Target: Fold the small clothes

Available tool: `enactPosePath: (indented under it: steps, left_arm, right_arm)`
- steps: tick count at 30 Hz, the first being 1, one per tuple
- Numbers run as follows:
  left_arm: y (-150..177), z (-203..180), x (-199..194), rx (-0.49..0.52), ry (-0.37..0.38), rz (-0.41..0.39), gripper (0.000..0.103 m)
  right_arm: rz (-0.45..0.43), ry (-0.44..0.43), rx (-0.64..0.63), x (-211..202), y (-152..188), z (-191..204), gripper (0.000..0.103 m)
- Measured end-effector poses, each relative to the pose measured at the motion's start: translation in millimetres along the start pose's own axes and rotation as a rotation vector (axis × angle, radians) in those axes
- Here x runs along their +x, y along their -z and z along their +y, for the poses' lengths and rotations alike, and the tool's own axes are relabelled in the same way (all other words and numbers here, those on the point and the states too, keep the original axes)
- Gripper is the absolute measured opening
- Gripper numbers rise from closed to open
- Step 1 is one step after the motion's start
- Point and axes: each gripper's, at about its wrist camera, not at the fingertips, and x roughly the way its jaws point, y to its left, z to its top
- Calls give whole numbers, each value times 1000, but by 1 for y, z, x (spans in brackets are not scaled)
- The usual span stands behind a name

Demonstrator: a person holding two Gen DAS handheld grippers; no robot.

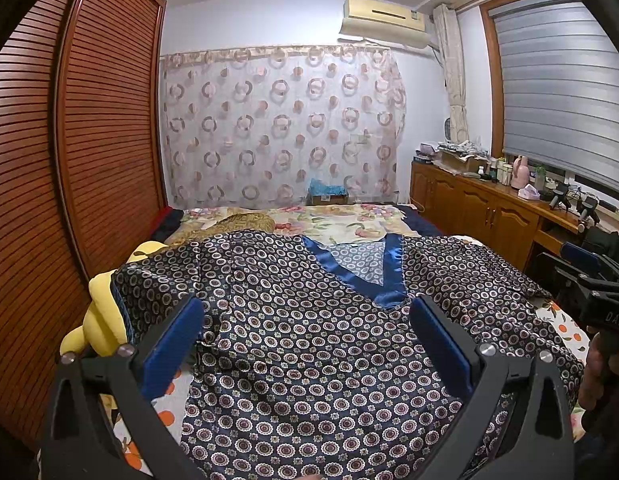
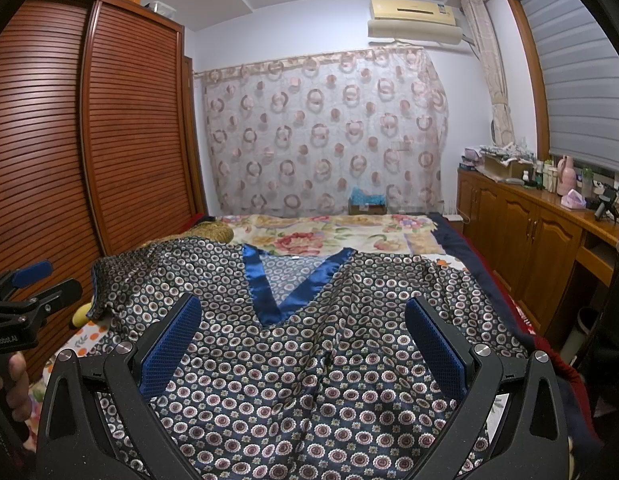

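lettering "das", in pale capitals and cut off by the picture edge, stands on the black body of the right gripper (image 1: 601,300) where it shows at the right border of the left wrist view, above the hand (image 1: 599,372) that holds it. lettering "enrobot.ai", its first letter lost at the picture edge, stands in white on the black body of the left gripper (image 2: 17,320) at the left border of the right wrist view. a small blue label on the air conditioner (image 2: 413,20), at the right end of its front, is too small to read.
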Motion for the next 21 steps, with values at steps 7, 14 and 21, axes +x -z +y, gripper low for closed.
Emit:
enactPosePath:
  steps: [7,14,21]
  left_arm:
    - [0,0,0,1,-1,-1,103]
    - [0,0,0,1,0,-1,103]
    - [0,-1,0,1,-1,-1,103]
  right_arm:
    - [0,0,1,1,0,-1,103]
    - [-1,-1,0,1,0,-1,103]
    - [0,-2,1,0,-1,-1,103]
